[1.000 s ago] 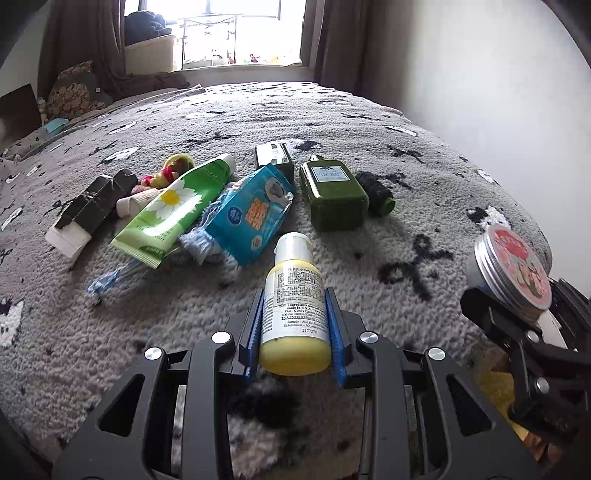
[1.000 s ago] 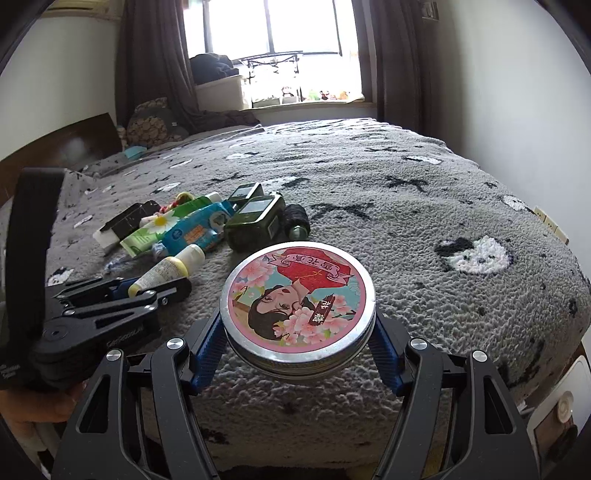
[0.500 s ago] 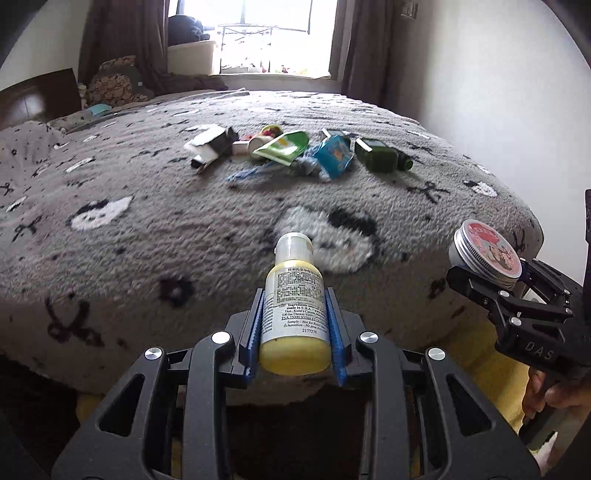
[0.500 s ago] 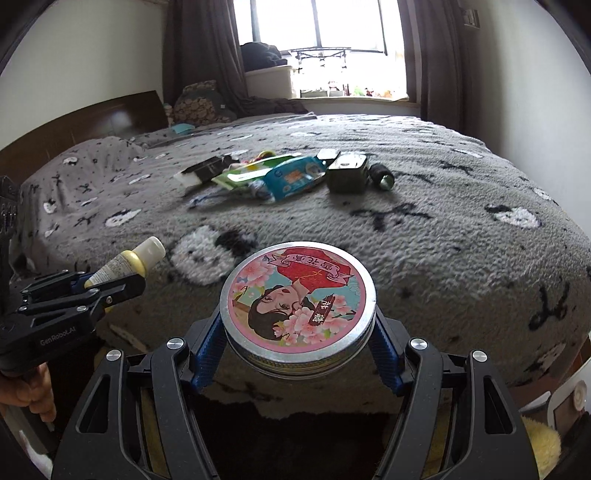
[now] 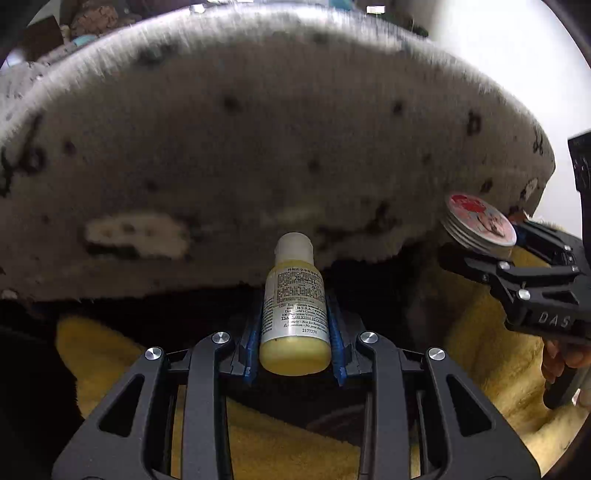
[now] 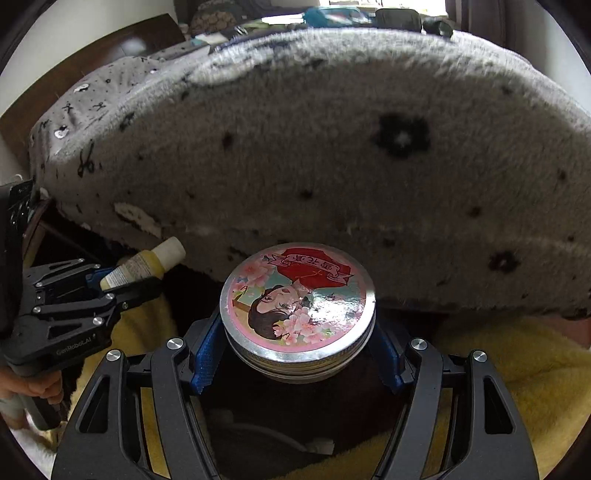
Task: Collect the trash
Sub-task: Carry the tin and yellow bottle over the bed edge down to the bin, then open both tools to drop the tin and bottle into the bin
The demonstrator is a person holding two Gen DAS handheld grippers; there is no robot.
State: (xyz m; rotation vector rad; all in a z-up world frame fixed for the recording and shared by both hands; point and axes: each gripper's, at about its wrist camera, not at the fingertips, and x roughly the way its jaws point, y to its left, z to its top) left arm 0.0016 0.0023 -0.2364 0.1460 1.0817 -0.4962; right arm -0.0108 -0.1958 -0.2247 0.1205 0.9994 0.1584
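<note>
My left gripper (image 5: 294, 343) is shut on a small yellow bottle (image 5: 294, 314) with a white cap and a printed label. It is held low, in front of the bed's hanging edge. My right gripper (image 6: 295, 354) is shut on a round tin (image 6: 297, 310) with a pink lid showing a woman and flowers. The tin (image 5: 478, 225) and right gripper also show at the right of the left wrist view. The bottle (image 6: 142, 264) and left gripper show at the left of the right wrist view. Both hover over a dark opening (image 6: 288, 413) set in yellow fabric.
A grey fuzzy bedspread (image 5: 258, 147) with black and white patterns hangs over the bed edge ahead. Yellow fluffy fabric (image 5: 280, 446) lies below. Remaining items (image 6: 399, 16) lie on top of the bed, barely visible. A dark wood headboard (image 6: 110, 55) stands at the left.
Both grippers have pulled back off the bed and dropped low, below the bed's edge, still holding the bottle and the tin. The items on the bed have slid almost out of sight.
</note>
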